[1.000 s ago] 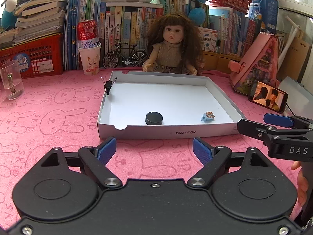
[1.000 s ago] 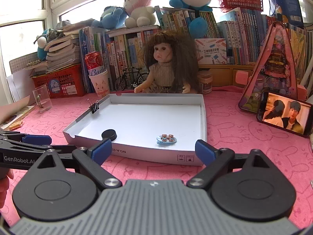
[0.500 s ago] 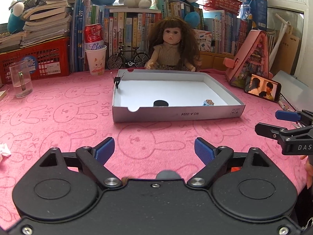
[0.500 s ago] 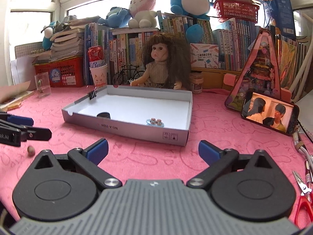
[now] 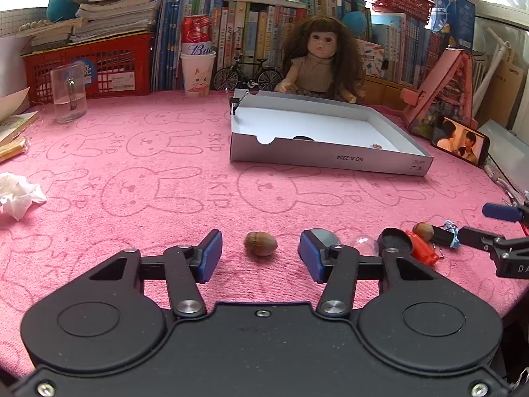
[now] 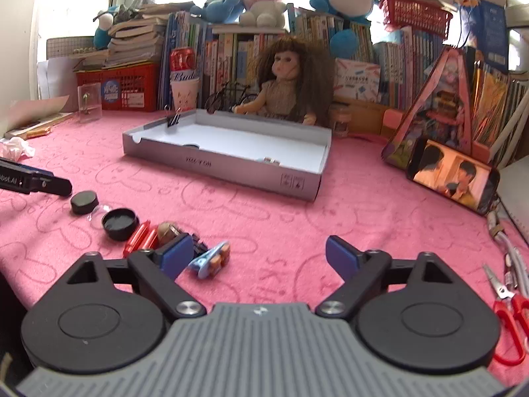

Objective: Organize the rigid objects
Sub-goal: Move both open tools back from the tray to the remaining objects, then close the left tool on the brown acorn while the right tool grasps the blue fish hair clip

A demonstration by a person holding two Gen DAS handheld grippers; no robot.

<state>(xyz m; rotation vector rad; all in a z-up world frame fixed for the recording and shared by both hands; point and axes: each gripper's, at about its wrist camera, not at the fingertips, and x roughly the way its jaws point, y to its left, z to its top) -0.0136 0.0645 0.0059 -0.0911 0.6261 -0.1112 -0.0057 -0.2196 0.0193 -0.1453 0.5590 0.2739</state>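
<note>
A pink cloth (image 5: 139, 178) printed with rabbit outlines covered the whole table. On it, toward the back, lay a shallow white box (image 5: 330, 158), open on top, with a black binder clip (image 5: 235, 103) pinched onto its far left wall. Only the tops of a black round piece (image 5: 303, 138) and a small trinket (image 5: 376, 146) showed over the box's near wall, both inside it. Behind the box sat a doll (image 5: 319, 63) against a row of books. A phone (image 6: 453, 180) leaned at the right, its screen lit.

The left gripper (image 5: 260, 255) hung low over the cloth, its jaws closing from a fairly narrow gap, with a brown nut (image 5: 260, 243) lying on the cloth between the blue pads (image 5: 211, 258) and touching neither. The right gripper (image 6: 256, 259) stood wide, its jaws easing inward, with nothing between them but cloth.

Just beside the right gripper's left pad lay a small blue and orange trinket (image 6: 211, 259). Further left sat a red piece (image 6: 140, 239), a second nut (image 6: 167, 230) partly hidden, an upturned black cap (image 6: 119, 223) and a black round lid (image 6: 84, 201). Red-handled scissors (image 6: 510, 317) lay at the cloth's right edge, and a crumpled tissue (image 5: 18, 195) at its left.
</note>
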